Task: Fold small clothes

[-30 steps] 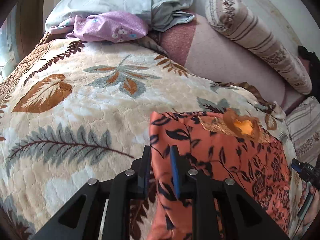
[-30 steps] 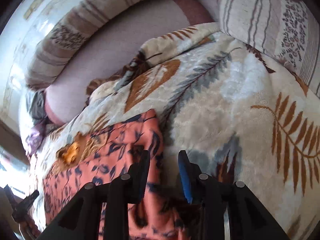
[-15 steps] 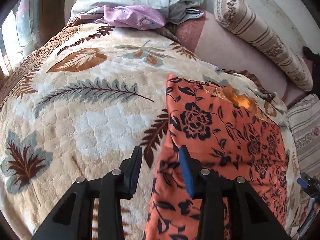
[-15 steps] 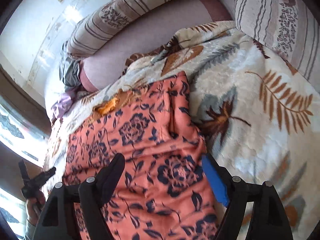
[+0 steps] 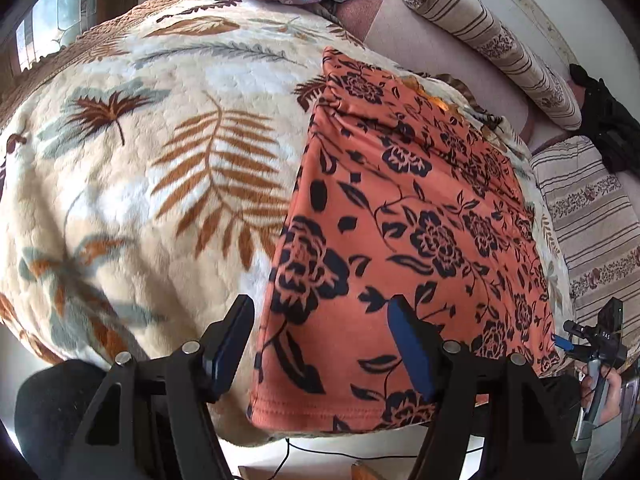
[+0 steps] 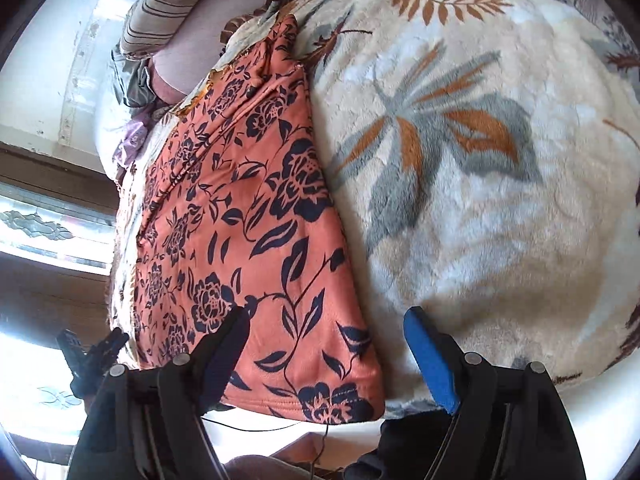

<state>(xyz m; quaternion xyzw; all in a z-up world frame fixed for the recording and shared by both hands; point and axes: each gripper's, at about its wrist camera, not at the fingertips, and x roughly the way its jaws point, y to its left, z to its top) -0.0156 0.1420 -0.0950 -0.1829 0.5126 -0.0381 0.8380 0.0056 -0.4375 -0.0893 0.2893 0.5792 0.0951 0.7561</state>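
At the bed's near edge, the left hand-held gripper [image 5: 320, 340] is opening and the right hand-held gripper [image 6: 326, 344] gapes, both empty over the orange garment [image 5: 404, 220] on the blanket [image 5: 160, 160], whose overhanging hem could slide off.

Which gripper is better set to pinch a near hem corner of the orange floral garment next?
Probably the left gripper: its opening jaws straddle the orange garment's near left corner. The right gripper also frames its corner, but with one jaw farther out over the blanket.
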